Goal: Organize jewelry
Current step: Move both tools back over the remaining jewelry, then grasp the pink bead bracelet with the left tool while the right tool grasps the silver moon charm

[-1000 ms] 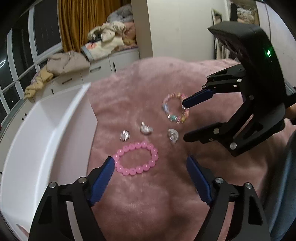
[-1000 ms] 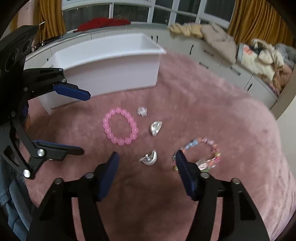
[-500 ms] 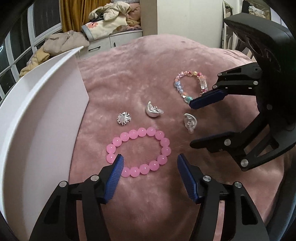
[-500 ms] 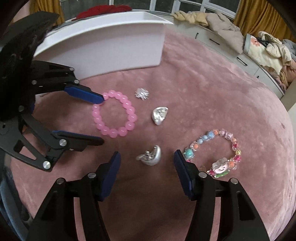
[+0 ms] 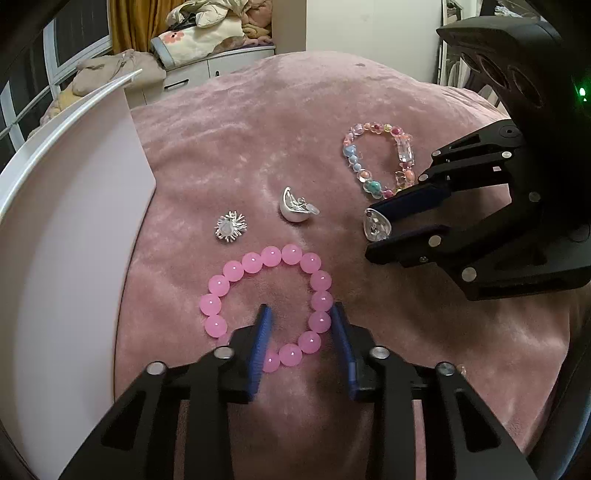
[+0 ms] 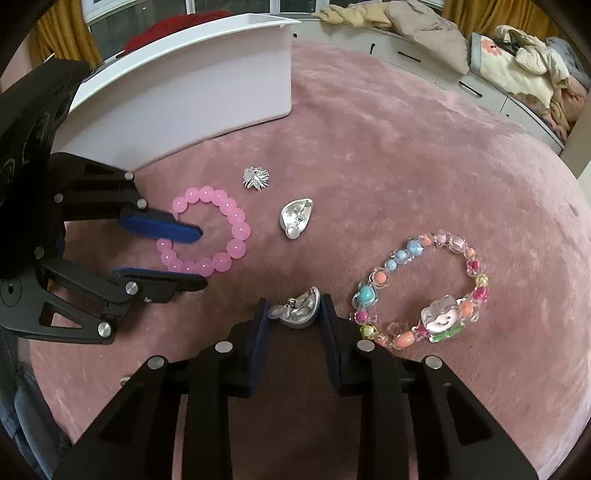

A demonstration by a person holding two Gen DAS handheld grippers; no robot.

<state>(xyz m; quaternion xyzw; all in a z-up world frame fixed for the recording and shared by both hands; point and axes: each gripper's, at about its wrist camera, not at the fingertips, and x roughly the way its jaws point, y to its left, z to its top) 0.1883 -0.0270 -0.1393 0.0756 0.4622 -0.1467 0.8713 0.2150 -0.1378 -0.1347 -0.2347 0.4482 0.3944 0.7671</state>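
Note:
A pink bead bracelet (image 5: 236, 273) (image 6: 236, 218) lies on the pink plush surface. My left gripper (image 5: 301, 314) straddles its near right beads, jaws narrowed around them, one finger inside the ring. My right gripper (image 6: 291, 310) has its fingers on both sides of a silver earring (image 6: 301, 314) (image 5: 375, 225), close against it. A second silver earring (image 5: 295, 208) (image 6: 295, 218), a spiky silver brooch (image 5: 229, 227) (image 6: 256, 178) and a multicoloured bead bracelet (image 5: 373, 181) (image 6: 439, 325) lie loose.
A white bin (image 5: 66, 236) (image 6: 192, 88) stands at the left of the plush surface, next to the pink bracelet. Cabinets with piled clothes (image 6: 424, 26) and bedding (image 5: 210, 33) run along the back by the windows.
Both grippers lowered and moved forward while narrowing: the left now brackets beads of the pink bracelet, the right now brackets the silver earring.

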